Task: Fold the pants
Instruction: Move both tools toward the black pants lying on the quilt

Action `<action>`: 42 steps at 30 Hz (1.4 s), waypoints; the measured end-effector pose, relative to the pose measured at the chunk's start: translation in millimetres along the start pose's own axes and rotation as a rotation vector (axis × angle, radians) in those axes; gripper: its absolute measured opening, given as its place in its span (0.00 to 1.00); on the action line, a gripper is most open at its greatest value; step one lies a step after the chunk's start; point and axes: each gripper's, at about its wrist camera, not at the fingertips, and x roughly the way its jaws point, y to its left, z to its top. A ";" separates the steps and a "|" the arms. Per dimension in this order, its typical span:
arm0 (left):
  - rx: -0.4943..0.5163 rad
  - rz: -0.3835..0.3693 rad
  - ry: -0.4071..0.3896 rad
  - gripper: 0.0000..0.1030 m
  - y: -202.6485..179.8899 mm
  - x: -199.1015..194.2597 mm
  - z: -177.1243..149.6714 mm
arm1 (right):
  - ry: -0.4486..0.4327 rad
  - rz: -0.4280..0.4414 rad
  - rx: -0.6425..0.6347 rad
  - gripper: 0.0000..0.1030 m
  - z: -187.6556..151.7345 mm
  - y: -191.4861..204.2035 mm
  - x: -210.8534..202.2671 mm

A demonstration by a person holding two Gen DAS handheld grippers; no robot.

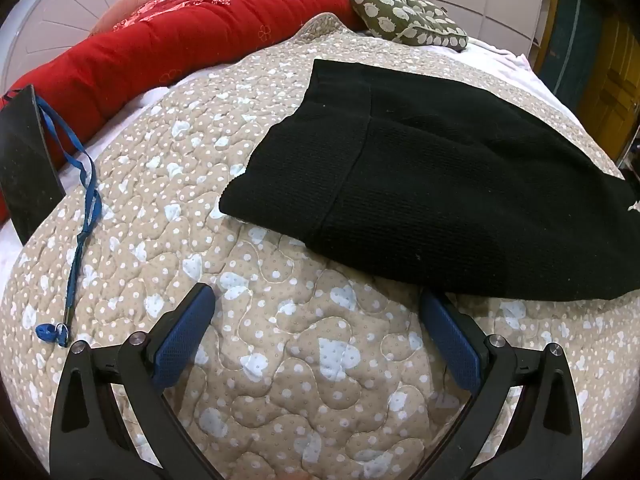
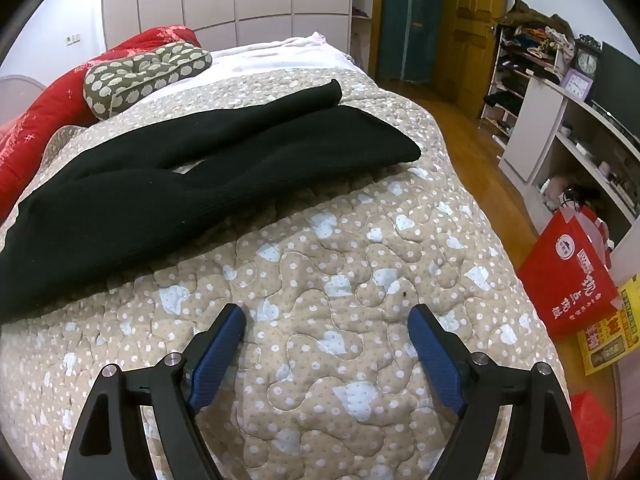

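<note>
- Left wrist view: the left gripper (image 1: 318, 300), black-armed with blue ribbed pads, hangs over the beige quilted bedspread with white dots and pale blue hearts (image 1: 280, 360); its jaws stand wide apart with only quilt between them.
- The black knitted pants (image 1: 420, 184) lie flat on the bedspread just ahead and to the right of these tongs; their near edge reaches the tip of the right-hand finger, and whether it touches cannot be told.
- Far left of the tongs lie a black flat rectangular card (image 1: 28, 156) and a blue lanyard strap (image 1: 82, 216).
- Well beyond the tongs sit a long red padded quilt roll (image 1: 192, 36) and an olive cushion printed with white shapes (image 1: 404, 12).
- Right wrist view: the right gripper (image 2: 326, 314), same build, is also spread wide over bare bedspread (image 2: 340, 280), gripping nothing.
- The pants (image 2: 180, 176) stretch ahead and to the left of these tongs, apart from them, the two legs running away towards the far bed edge.
- To the right, off the bed, a red paper bag (image 2: 568, 276) stands on the wooden floor (image 2: 472, 128).
</note>
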 end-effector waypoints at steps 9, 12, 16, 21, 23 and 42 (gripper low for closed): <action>-0.004 -0.001 0.008 1.00 4.2 -6.2 -0.4 | -0.034 0.039 -0.030 0.80 -10.7 14.0 -18.3; -0.021 -0.007 0.011 1.00 12.2 -18.2 -0.8 | -0.044 0.120 -0.057 0.80 -15.5 28.3 -31.0; -0.027 -0.026 -0.042 1.00 4.6 -47.2 -3.1 | -0.055 0.187 -0.091 0.80 -22.9 51.0 -41.7; 0.036 -0.015 -0.099 1.00 -8.1 -78.4 -2.3 | -0.067 0.249 -0.102 0.80 -15.5 67.6 -56.4; 0.043 -0.031 -0.108 1.00 -10.0 -86.9 -3.1 | -0.075 0.267 -0.110 0.80 -14.1 72.0 -62.5; 0.096 -0.081 -0.111 1.00 -48.5 -99.1 -1.4 | -0.106 0.286 -0.135 0.79 -12.1 80.5 -81.3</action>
